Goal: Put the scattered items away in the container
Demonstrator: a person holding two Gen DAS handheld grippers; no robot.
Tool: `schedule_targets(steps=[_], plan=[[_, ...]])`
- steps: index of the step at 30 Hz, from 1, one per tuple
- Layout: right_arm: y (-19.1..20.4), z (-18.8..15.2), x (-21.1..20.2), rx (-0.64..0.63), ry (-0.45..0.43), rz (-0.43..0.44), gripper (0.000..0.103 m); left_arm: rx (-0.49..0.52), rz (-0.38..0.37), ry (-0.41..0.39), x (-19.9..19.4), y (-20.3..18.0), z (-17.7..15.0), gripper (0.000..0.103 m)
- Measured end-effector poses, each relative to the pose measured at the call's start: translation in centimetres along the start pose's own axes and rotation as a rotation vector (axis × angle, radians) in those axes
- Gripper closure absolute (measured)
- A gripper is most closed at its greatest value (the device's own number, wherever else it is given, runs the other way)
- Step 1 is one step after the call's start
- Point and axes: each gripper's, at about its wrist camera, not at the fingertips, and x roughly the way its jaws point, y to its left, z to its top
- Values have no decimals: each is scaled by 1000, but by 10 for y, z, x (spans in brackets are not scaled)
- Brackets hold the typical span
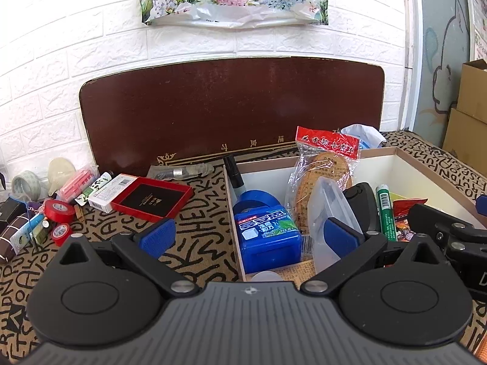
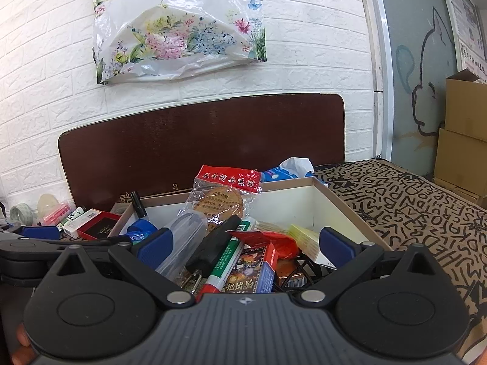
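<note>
The open cardboard box (image 1: pixel 411 167) (image 2: pixel 322 200) holds a blue gum tub (image 1: pixel 268 237), a clear plastic case (image 1: pixel 328 219), a bagged wooden disc (image 1: pixel 325 170), a green marker (image 2: pixel 231 255) and other items. Scattered on the patterned cloth to the left lie a red-and-black tray (image 1: pixel 152 197), a white carton (image 1: pixel 109 191), red tape rolls (image 1: pixel 59 211) and pink sticks (image 1: pixel 77 182). My left gripper (image 1: pixel 249 234) is open and empty over the box's left wall. My right gripper (image 2: pixel 246 243) is open and empty over the box's contents.
A dark brown board (image 1: pixel 231 106) leans on the white brick wall behind the box. A floral plastic bag (image 2: pixel 176 27) hangs above. Cardboard cartons (image 2: pixel 462 140) stack at the far right. The right gripper's arm shows in the left wrist view (image 1: pixel 450 234).
</note>
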Motion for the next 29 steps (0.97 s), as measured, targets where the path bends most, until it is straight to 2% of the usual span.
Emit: schedule_targets(steps=[3,8,29], plan=[[-1,0,0,-6,1,-6,0,-10,-2,-38,-4,1,-1,0],[-1,-3,0,-9,5,-3,0,14,22,-74,-7,-6,2,6],[-6,-2,-1,-8,-2,-9,0,-36,43,-57,-3,-13,4,0]])
